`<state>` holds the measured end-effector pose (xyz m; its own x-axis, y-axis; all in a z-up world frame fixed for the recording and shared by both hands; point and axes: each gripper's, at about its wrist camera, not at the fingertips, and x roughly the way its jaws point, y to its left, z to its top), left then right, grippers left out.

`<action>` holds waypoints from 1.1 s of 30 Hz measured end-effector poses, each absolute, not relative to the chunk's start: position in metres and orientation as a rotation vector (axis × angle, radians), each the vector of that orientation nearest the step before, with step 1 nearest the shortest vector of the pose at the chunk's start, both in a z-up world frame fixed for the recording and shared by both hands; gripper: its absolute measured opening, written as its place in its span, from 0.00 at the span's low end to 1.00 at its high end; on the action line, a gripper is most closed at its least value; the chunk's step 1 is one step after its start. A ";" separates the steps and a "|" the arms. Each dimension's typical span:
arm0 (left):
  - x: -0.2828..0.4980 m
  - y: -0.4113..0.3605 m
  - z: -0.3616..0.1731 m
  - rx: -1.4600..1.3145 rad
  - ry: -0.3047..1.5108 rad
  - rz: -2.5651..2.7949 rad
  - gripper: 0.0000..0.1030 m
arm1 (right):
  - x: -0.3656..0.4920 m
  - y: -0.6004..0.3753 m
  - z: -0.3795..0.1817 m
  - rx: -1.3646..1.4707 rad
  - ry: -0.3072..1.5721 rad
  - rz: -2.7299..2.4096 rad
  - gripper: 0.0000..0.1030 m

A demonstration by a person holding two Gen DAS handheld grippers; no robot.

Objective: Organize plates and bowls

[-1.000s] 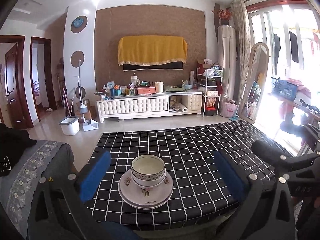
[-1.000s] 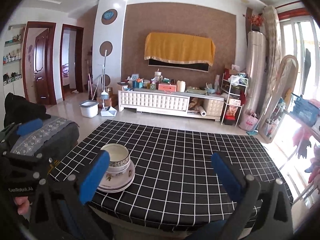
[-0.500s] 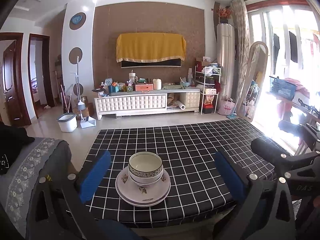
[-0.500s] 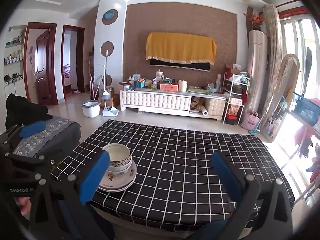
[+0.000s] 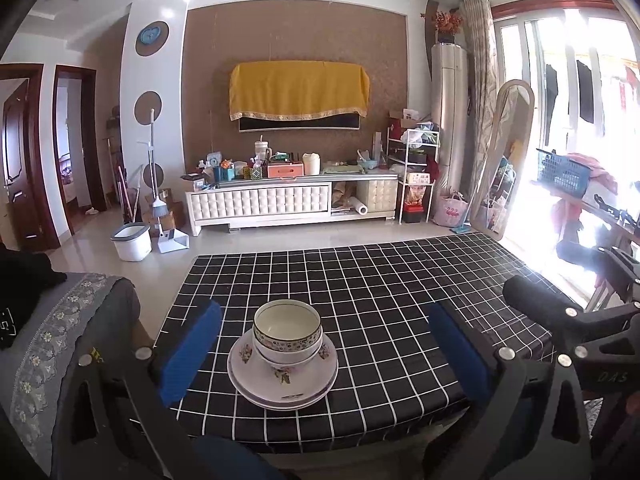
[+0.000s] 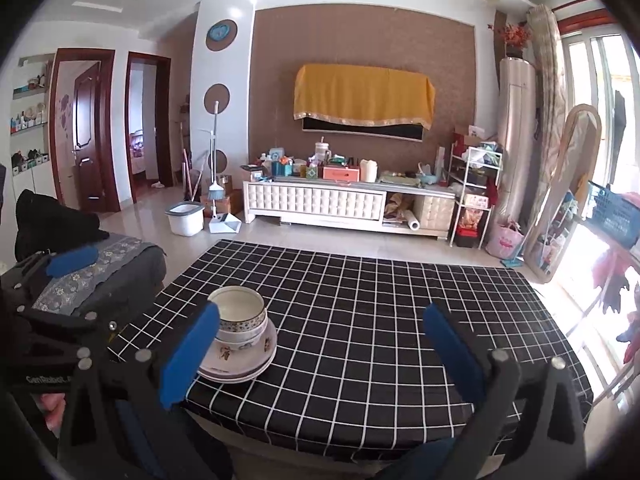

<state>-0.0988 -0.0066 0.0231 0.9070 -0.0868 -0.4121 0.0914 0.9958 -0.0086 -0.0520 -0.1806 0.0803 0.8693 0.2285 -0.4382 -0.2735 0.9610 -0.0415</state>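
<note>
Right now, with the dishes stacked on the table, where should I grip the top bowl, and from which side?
Probably grip the top bowl by its rim, from above, one finger inside and one outside. It stands upright, nested in another bowl on the plates, so only its rim and patterned band are exposed. The left hand-held gripper, open, already faces the stack.
</note>
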 end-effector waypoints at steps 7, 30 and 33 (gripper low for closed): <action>-0.100 -0.007 0.023 0.017 0.427 -0.099 0.99 | -0.054 -0.181 0.078 -0.104 0.451 0.254 1.00; -0.100 -0.002 0.023 -0.002 0.451 -0.082 1.00 | -0.057 -0.180 0.079 -0.102 0.453 0.248 1.00; -0.099 0.001 0.025 -0.005 0.447 -0.078 1.00 | -0.054 -0.181 0.079 -0.095 0.461 0.242 1.00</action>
<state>-0.0995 0.0008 0.0247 0.8988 -0.0761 -0.4318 0.0738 0.9970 -0.0221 -0.0537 -0.1813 0.0786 0.8676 0.2092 -0.4510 -0.2519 0.9671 -0.0360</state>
